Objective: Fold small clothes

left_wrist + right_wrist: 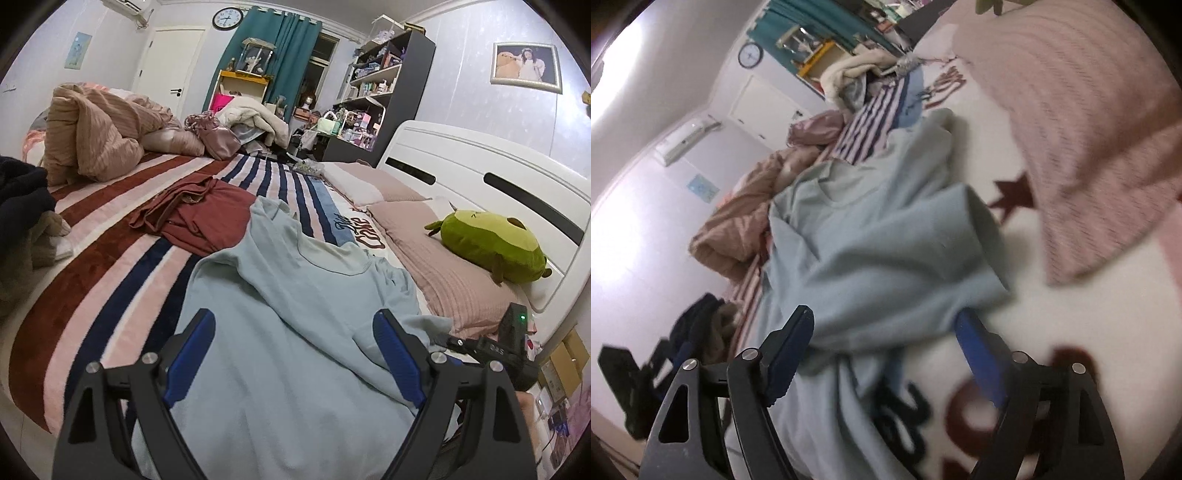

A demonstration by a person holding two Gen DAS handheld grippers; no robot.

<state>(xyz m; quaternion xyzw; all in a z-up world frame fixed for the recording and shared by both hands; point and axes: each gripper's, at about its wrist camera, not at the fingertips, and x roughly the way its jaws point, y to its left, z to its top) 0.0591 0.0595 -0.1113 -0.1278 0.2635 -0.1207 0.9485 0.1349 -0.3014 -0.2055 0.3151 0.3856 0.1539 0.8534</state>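
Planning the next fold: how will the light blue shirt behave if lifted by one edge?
Probably floppy: the blue shirt already lies in soft folds. Likely light, since the fabric looks thin. It may drag rather than slide on the fuzzy striped blanket.

even indoor light, left view sharp; right view motion-blurred, wall [624, 221] blown out (fisheye bends both edges).

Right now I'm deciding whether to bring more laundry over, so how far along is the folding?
Early. The light blue shirt has one sleeve flopped across its body, still rumpled. Nothing is gripped: left gripper and right gripper both hover with jaws open over it. The rust-red garment lies crumpled and unfolded on the striped blanket.
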